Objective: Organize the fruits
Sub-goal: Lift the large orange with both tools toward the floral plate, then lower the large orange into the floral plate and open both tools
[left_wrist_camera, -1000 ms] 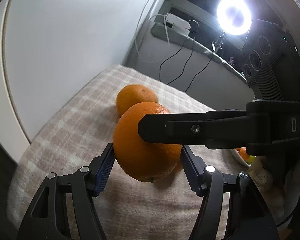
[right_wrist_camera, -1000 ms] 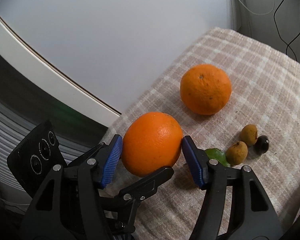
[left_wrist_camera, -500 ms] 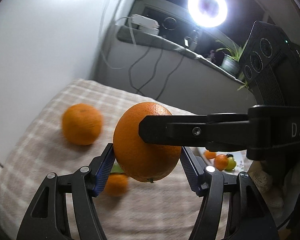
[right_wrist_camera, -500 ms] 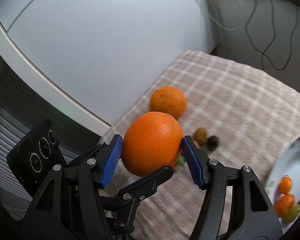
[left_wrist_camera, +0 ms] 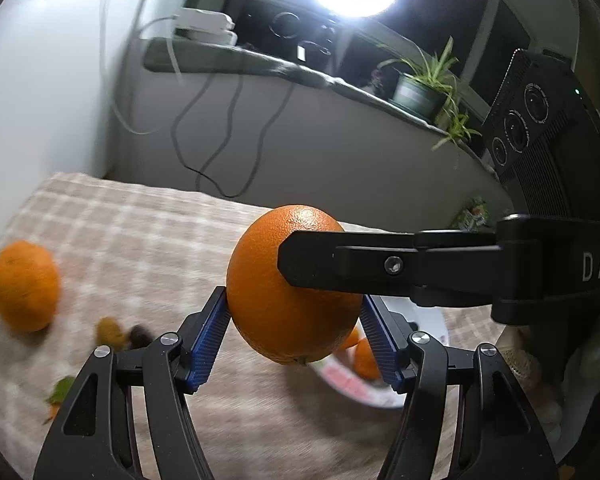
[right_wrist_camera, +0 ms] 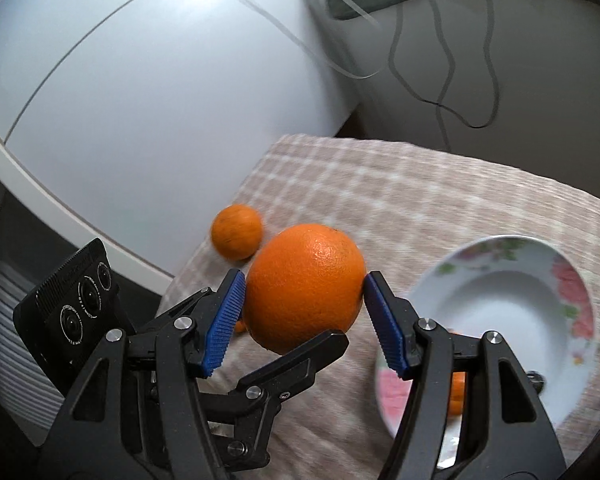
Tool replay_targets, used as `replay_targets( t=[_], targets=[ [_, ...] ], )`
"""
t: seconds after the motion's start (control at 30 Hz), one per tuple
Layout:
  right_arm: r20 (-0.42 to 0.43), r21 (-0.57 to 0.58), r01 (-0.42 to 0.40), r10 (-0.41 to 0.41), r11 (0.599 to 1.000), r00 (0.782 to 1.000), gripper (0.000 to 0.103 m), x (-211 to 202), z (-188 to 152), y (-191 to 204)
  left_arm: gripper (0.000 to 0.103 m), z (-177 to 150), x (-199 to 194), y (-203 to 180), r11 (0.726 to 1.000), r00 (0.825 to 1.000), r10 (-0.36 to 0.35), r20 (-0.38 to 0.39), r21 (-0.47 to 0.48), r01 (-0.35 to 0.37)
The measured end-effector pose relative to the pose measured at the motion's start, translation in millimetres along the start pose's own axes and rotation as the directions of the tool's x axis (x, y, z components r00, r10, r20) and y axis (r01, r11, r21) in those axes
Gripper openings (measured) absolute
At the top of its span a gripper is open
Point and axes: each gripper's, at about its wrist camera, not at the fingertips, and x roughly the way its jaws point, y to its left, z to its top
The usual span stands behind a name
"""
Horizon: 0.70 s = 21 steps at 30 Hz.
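Aloft, large glossy pebbled orange (left_wrist_camera: 276,304) (right_wrist_camera: 304,286), both pairs of jaws pinching it.

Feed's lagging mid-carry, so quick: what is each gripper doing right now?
Left gripper: closed, holding the orange between its fingers.
Right gripper: closed, holding that same orange.

loose orange (right_wrist_camera: 237,231) lies on the cloth (right_wrist_camera: 400,196), left of the plate (right_wrist_camera: 512,280) (well apart).
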Motion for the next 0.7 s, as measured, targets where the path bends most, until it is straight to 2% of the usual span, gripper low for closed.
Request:
replay_targets(
  t=[0.33, 0.7],
  targets=[
    [0.042, 0.099, 0.049, -0.053, 0.994, 0.998, 0.065, -29, -1, -63, 0.065, 11, 46, -40, 0.996, 0.994, -0.065, -0.084, 0.053, 0.069],
    [0.051, 0.193, 0.06, -0.071, 0.979, 0.996, 0.065, -41, -12, -111, 0.065, 12, 81, -68, 0.99, 0.979, -0.082, -0.187, 0.097, 0.101]
  ],
)
